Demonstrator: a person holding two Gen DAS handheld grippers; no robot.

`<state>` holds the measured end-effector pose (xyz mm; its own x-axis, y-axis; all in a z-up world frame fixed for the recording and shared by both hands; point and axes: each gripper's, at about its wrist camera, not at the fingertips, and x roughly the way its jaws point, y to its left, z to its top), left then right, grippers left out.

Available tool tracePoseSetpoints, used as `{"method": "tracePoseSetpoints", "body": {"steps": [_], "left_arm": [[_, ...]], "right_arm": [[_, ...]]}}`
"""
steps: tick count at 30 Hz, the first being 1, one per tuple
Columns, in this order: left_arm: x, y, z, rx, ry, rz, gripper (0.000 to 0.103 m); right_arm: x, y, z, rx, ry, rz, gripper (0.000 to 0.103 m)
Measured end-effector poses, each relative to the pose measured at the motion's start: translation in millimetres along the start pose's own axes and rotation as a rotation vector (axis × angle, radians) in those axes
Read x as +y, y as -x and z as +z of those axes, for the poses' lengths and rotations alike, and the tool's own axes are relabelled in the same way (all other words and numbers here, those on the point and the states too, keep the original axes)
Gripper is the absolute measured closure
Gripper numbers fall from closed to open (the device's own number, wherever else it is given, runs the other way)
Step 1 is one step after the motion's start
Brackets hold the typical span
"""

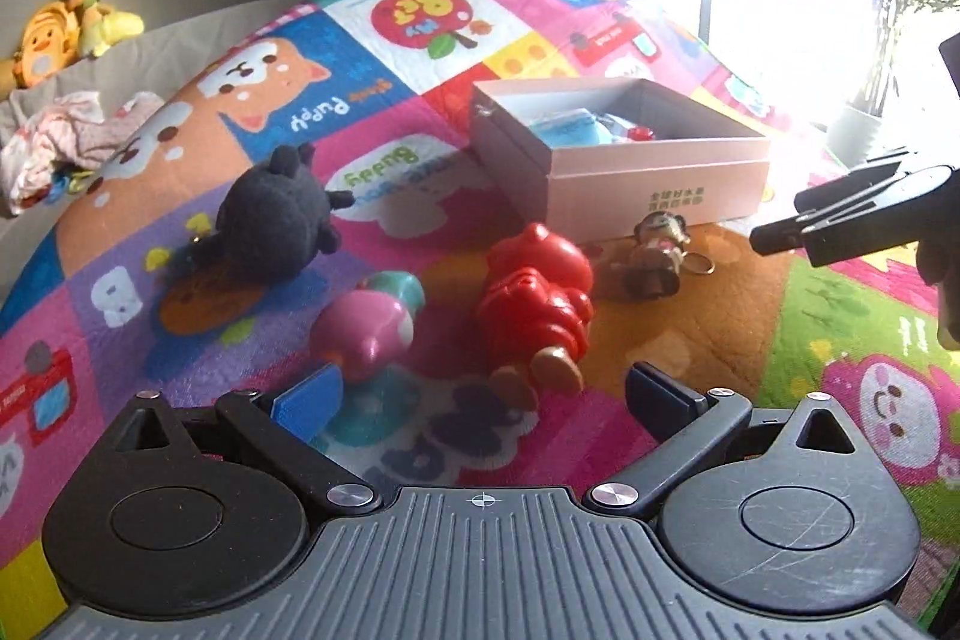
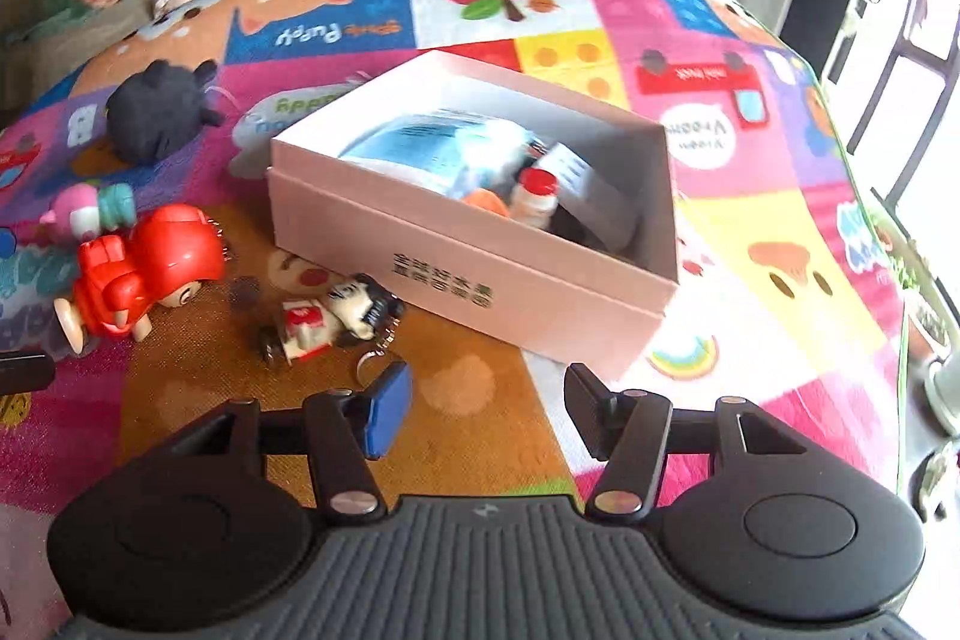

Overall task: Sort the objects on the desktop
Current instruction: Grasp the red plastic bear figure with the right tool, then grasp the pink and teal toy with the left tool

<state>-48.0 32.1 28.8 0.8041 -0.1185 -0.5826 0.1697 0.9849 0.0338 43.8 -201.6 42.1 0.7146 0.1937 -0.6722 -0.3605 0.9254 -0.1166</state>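
1. Pink cardboard box is sitting open on the colourful cartoon play mat, holding a blue-and-white packet, a small red-capped bottle and something orange that is too blurred to name.
2. Standing apart with nothing between its fingers, the right gripper is hovering just in front of the box's near corner, over the brown patch of the mat.
3. Lying on its side just left of that gripper is a small dark-haired figure keychain, its metal ring trailing toward the blue pad.
4. Further left, a red hooded figurine is lying face down, and a pink-and-teal toy is lying just beyond it.
5. A black plush toy is resting on the mat well behind those two, left of the box.
6. Spread wide and holding nothing, the left gripper is hanging above the mat with the red hooded figurine's feet between its fingertips and the pink-and-teal toy near its blue pad, touching neither.
7. Yellow plush toys and a crumpled patterned cloth are lying on the grey surface past the mat's far left edge.
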Motion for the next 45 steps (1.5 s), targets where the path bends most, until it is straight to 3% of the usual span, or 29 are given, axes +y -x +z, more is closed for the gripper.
{"method": "tracePoseSetpoints", "body": {"steps": [6,13,15,18,20,24,28,32,33,35,36,37,42,45], "left_arm": [[-34,-8,14,-0.009,-0.044,-0.059,0.0],[-57,-29,16,0.025,-0.05,-0.039,0.0],[-62,-24,14,0.017,-0.076,-0.091,0.0],[-68,-10,9,0.007,-0.114,-0.23,0.0],[-69,-3,4,-0.005,-0.139,-0.208,0.0],[-51,0,-6,0.018,-0.137,-0.085,0.0],[-23,6,-19,0.039,-0.073,-0.033,0.0],[-5,11,-27,0.041,-0.023,-0.013,0.0],[-2,13,-28,0.038,-0.015,-0.009,0.0],[4,15,-29,0.032,0.002,0.001,0.0],[7,15,-28,0.029,0.01,0.008,0.0],[8,14,-28,0.027,0.016,0.016,0.0],[13,7,-19,0.005,0.052,0.064,0.0],[18,-4,-10,0.001,0.091,0.099,0.0]], "right_arm": [[-34,28,-41,-0.076,-0.211,0.04,0.015],[-38,31,-63,-0.092,-0.278,0.066,0.013],[-36,34,-58,-0.106,-0.281,0.088,0.013],[-24,40,-42,-0.144,-0.252,0.124,0.009],[-9,42,-28,-0.17,-0.231,0.168,0.005],[33,31,3,-0.15,-0.147,0.283,0.005],[84,11,27,-0.111,-0.023,0.335,0.014],[118,-21,39,-0.03,0.008,0.361,0.015],[124,-28,39,-0.015,0.023,0.355,0.019],[131,-39,36,0.02,0.057,0.34,0.037],[131,-41,34,0.039,0.061,0.35,0.049],[128,-41,32,0.049,0.053,0.353,0.054],[81,-1,19,-0.015,-0.031,0.368,0.054],[43,26,6,-0.072,-0.101,0.305,0.055]]}}
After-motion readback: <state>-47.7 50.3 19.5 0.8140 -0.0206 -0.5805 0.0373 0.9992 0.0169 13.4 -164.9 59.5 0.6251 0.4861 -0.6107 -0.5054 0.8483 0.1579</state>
